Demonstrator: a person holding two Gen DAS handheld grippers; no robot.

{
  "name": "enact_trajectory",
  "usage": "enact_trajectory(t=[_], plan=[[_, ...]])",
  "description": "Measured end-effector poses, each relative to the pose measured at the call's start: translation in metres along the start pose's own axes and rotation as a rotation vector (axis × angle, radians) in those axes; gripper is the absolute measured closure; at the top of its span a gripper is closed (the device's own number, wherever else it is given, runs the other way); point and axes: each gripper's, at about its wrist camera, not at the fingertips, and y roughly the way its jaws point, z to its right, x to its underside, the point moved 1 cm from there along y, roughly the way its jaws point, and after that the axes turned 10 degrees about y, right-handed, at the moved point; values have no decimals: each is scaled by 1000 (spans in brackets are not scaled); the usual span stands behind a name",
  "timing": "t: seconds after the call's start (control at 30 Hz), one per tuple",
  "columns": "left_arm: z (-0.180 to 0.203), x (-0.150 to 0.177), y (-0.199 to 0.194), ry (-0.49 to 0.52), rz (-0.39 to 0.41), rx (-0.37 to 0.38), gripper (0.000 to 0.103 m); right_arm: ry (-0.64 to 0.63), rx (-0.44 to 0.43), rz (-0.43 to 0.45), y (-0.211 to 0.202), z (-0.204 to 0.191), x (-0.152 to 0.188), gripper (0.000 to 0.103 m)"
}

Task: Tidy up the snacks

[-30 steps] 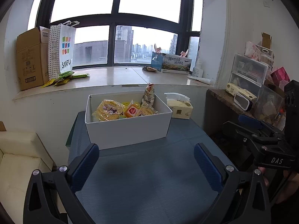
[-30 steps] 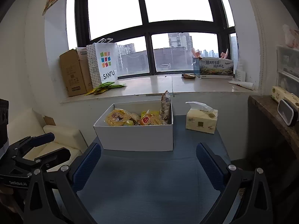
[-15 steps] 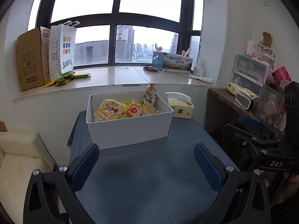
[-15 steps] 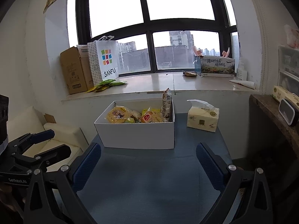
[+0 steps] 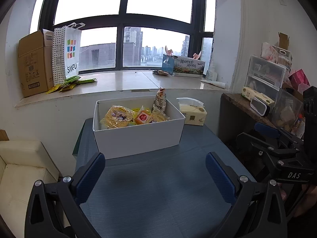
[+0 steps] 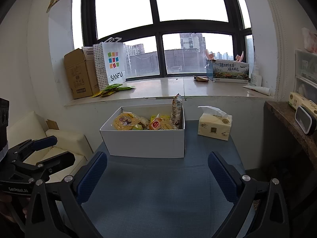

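Observation:
A white box [image 5: 138,136] [image 6: 146,142] sits at the far side of the blue-grey table [image 5: 158,194] [image 6: 158,194]. It holds several snack packets: a round yellow pack [image 5: 117,117] [image 6: 125,121], an orange-labelled pack [image 5: 142,117] [image 6: 155,124] and a tall upright bag [image 5: 159,100] [image 6: 177,109]. My left gripper [image 5: 155,168] is open and empty above the bare table, short of the box. My right gripper [image 6: 157,168] is also open and empty, likewise short of the box. Each gripper shows at the edge of the other's view.
A tissue pack [image 5: 192,113] [image 6: 215,126] lies right of the box. The windowsill holds a cardboard carton [image 5: 32,63], a SANFU bag [image 6: 111,63], green sachets [image 5: 73,82] and a printed box [image 6: 229,70]. A cream sofa [image 5: 17,170] stands left, a cluttered shelf [image 5: 267,91] right.
Both views have eased slightly toward the box, which sits a little lower and larger in frame. Both grippers stay open and empty.

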Motion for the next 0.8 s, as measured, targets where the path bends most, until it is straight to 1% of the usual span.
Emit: enact_trajectory(t=[0.8], plan=[[1,1,-1,2,0,4,0,-8,-11,0,0,1,0,0]])
